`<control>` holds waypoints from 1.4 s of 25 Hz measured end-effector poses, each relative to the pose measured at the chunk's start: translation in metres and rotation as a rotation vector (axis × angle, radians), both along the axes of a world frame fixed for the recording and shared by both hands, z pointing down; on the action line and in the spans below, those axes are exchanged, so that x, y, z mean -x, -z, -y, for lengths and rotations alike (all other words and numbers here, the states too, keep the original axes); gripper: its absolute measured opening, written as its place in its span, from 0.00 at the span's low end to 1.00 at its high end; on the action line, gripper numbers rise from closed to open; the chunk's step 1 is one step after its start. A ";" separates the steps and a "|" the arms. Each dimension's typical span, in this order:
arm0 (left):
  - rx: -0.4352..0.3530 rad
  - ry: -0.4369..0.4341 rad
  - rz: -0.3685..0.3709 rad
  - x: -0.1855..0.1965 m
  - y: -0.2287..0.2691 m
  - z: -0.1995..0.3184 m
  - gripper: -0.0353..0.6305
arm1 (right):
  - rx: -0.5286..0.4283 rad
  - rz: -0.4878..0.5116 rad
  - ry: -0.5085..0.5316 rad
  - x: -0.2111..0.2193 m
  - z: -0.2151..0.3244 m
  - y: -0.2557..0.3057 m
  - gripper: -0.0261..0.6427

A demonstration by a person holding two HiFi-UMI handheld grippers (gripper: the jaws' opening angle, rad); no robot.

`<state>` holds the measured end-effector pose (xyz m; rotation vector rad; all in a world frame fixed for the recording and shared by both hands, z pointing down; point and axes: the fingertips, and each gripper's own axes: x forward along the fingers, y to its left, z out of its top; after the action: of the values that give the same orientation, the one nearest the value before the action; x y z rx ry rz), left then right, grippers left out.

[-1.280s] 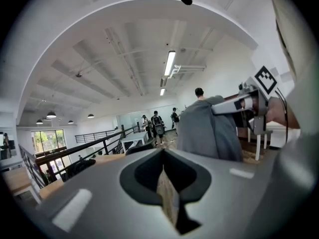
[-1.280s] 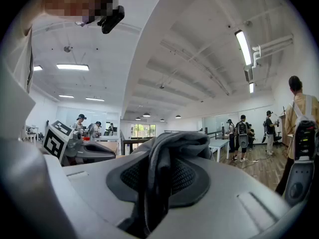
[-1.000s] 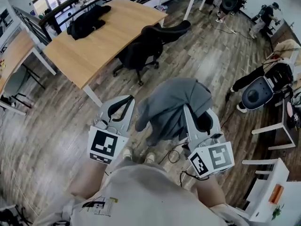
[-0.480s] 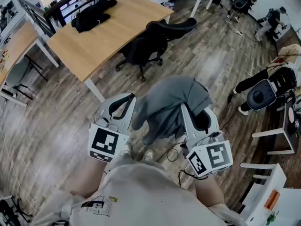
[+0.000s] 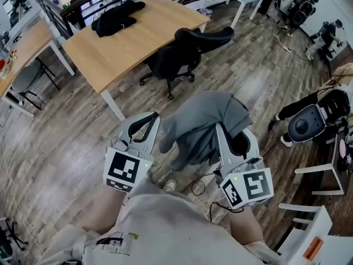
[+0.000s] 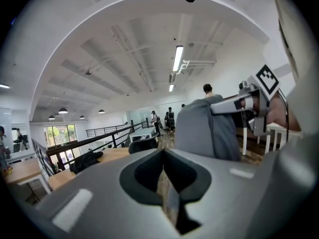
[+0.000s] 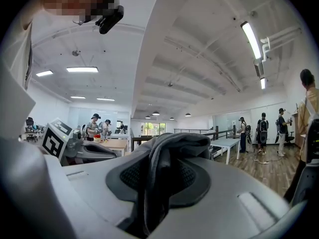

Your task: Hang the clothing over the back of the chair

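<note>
Tips of right claw point(image 5: 231, 134) buried in grey garment point(image 5: 204, 120) folds.

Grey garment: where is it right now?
Head view, centre: the grey garment hangs pinched in the right tool, just right of the left tool, with the black chair beyond.

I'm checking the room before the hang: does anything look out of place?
A black garment lies heaped on the wooden table instead of hanging anywhere. The grey clothing hangs bunched from the right gripper and is not yet over the black chair.
</note>
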<state>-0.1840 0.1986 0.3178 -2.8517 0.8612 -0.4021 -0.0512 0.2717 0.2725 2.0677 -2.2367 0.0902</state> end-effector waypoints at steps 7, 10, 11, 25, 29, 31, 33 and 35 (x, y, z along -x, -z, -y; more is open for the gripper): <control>-0.002 0.013 -0.008 -0.013 -0.004 -0.013 0.05 | -0.012 -0.051 -0.001 -0.016 -0.007 -0.003 0.18; -0.007 0.019 -0.012 -0.016 -0.002 -0.009 0.05 | -0.019 -0.040 -0.022 -0.027 -0.005 -0.002 0.18; -0.009 0.018 -0.013 -0.018 -0.002 -0.008 0.05 | -0.022 -0.035 -0.030 -0.031 -0.004 -0.002 0.18; 0.007 -0.045 -0.061 -0.086 -0.020 0.059 0.05 | -0.022 -0.073 -0.102 -0.093 0.046 -0.012 0.19; 0.012 -0.056 -0.061 -0.110 -0.028 0.097 0.05 | -0.012 -0.088 -0.134 -0.120 0.080 -0.018 0.19; 0.020 -0.060 -0.058 -0.121 -0.031 0.118 0.05 | -0.001 -0.095 -0.143 -0.132 0.099 -0.019 0.19; 0.027 -0.061 -0.060 -0.133 -0.031 0.139 0.05 | 0.008 -0.100 -0.141 -0.143 0.120 -0.017 0.19; 0.031 -0.062 -0.059 -0.146 -0.032 0.160 0.05 | 0.011 -0.105 -0.138 -0.155 0.139 -0.016 0.19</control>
<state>-0.0384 0.0390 0.3494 -2.9240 0.7802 -0.3278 0.1037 0.1323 0.2885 2.1652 -2.0291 0.0031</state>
